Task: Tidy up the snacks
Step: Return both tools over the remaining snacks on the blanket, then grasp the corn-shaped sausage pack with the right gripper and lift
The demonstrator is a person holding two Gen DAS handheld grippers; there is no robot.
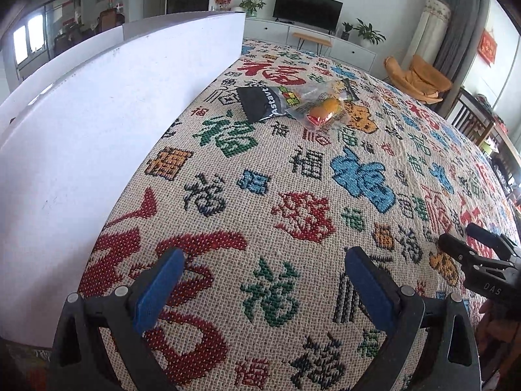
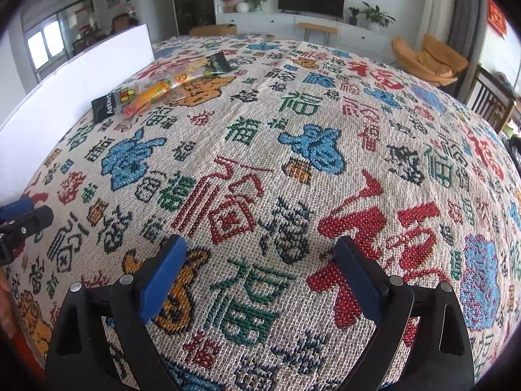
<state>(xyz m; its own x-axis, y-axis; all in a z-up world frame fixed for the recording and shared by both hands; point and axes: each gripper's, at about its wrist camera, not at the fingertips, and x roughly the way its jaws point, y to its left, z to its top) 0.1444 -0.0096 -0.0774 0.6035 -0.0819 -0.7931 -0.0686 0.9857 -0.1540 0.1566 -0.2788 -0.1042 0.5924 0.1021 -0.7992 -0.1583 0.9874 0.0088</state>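
Note:
A black snack packet point(image 1: 257, 102) lies on the patterned cloth far ahead, next to the white box wall. A clear packet with an orange and red snack point(image 1: 320, 110) lies against its right side. Both show in the right wrist view, the black one point(image 2: 104, 106) and the clear one point(image 2: 153, 93), far left. My left gripper point(image 1: 260, 280) is open and empty, low over the cloth, well short of the packets. My right gripper point(image 2: 259, 267) is open and empty too; it also shows in the left wrist view point(image 1: 465, 241) at the right edge.
A tall white box wall point(image 1: 97, 123) runs along the left side; it shows in the right wrist view point(image 2: 65, 97) too. The patterned cloth point(image 2: 293, 163) covers the whole table. A TV, cabinet, plants and an orange chair stand beyond the far edge.

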